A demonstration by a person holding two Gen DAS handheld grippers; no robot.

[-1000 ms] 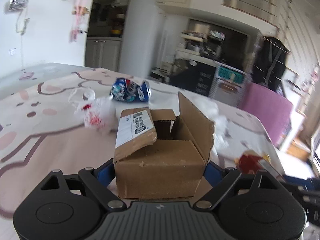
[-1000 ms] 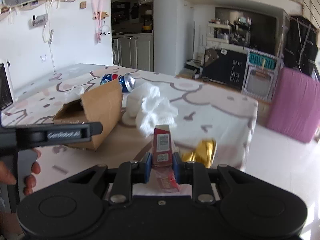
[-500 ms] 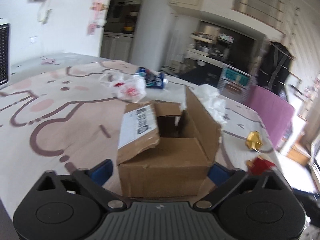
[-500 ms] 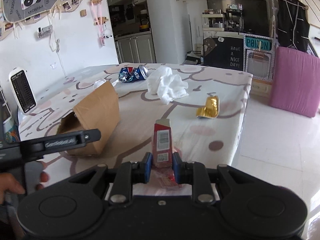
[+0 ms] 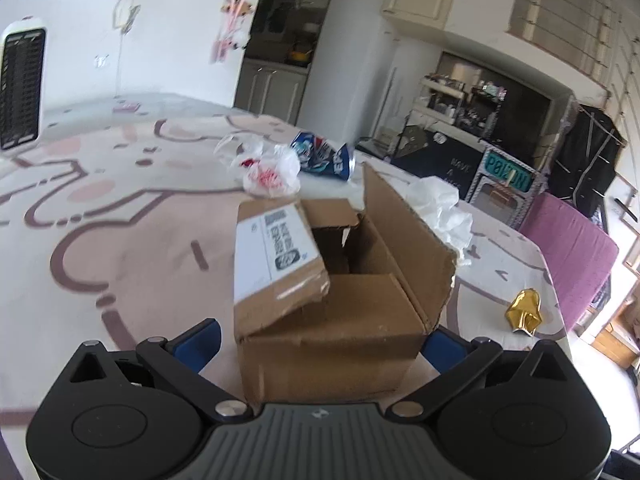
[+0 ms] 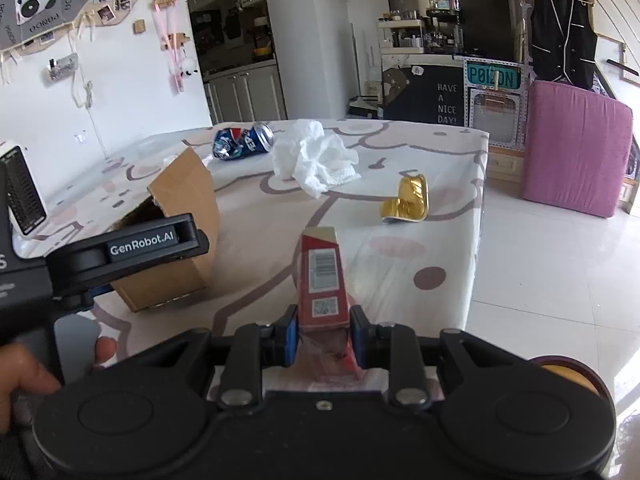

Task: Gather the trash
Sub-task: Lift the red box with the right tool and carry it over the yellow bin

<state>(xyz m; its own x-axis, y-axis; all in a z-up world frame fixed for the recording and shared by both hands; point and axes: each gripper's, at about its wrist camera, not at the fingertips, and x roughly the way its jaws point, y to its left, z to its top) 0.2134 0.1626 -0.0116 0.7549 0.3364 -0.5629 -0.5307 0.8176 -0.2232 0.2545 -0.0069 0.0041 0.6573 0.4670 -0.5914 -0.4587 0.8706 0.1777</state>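
A trash pickup on a cartoon-print tablecloth (image 6: 400,248) appears to be in its early stage. The right gripper (image 6: 324,330) has its blue-padded fingers closed on a flattened red carton (image 6: 320,276) with a barcode, held above the table's near edge, while the left gripper (image 5: 320,340) has its fingers spread wide on either side of an open cardboard box (image 5: 332,312); whether the pads actually press the box walls cannot be told. The box (a shipping label is on one half-folded flap) stands on the table with its other flap upright, and the part of its interior that shows in the left wrist view looks dark and empty, though the bottom is largely hidden.

Judging by what lies loose, most of the work remains. A crushed Pepsi can (image 6: 243,142) rests on its side at the far end of the table, a crumpled white tissue (image 6: 316,160) just beside it, and a crumpled gold foil wrapper (image 6: 406,200) sits nearer the right edge. A knotted white plastic bag with red print (image 5: 266,168) lies beyond the box, touching or nearly touching the can. The carton in the right gripper looks set to be the first item dropped in.
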